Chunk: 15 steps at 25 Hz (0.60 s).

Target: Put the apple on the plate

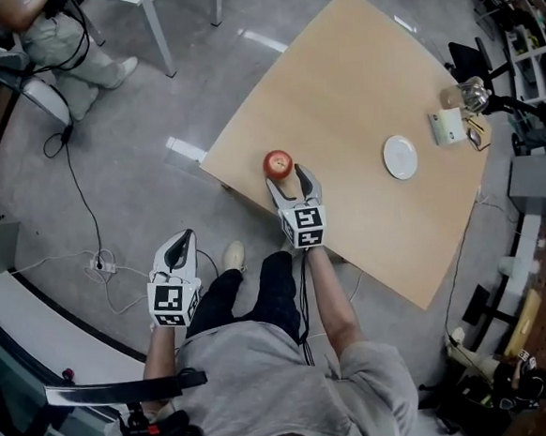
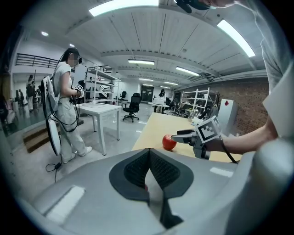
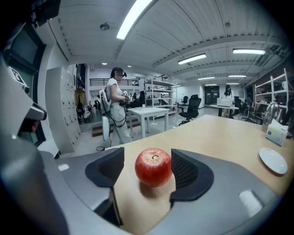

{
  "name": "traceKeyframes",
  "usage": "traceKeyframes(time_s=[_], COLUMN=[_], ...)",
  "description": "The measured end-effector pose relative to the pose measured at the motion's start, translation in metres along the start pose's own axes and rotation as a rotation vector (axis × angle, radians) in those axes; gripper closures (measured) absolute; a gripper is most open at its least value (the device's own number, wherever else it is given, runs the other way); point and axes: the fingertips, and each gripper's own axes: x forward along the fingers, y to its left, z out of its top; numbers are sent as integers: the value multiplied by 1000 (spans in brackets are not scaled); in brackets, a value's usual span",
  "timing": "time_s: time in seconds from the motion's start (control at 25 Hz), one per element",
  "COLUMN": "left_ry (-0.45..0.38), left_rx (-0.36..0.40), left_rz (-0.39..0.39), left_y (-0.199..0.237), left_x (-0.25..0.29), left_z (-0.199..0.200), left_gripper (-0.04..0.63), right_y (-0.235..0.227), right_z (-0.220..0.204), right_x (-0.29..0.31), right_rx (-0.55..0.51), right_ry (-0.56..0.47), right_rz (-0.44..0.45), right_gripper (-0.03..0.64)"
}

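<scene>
A red apple rests on the wooden table close to its near left corner. My right gripper is open, one jaw on each side of the apple, with small gaps showing beside the fruit. The small white plate lies empty farther right on the table, well apart from the apple. My left gripper hangs off the table over the floor, its jaws shut with nothing in them. In the left gripper view the apple and the right gripper show ahead.
A white tissue box and a glass object stand near the table's far right edge, past the plate. Cables run over the grey floor at left. A person stands by a white table.
</scene>
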Motion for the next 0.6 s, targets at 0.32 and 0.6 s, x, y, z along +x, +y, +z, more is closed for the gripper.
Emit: traceKeyframes(time_s=[0.32, 0.6], left_ry=[15, 25], left_rx=[-25, -50], left_rz=[50, 97], left_y=[4, 8], left_x=[1, -2], left_z=[-8, -12], left_gripper=[575, 575], right_y=[-8, -13], right_z=[-21, -29], right_x=[25, 38], right_rx=[-4, -18], right_ry=[57, 87], right_rz=[13, 18], right_gripper=[247, 236])
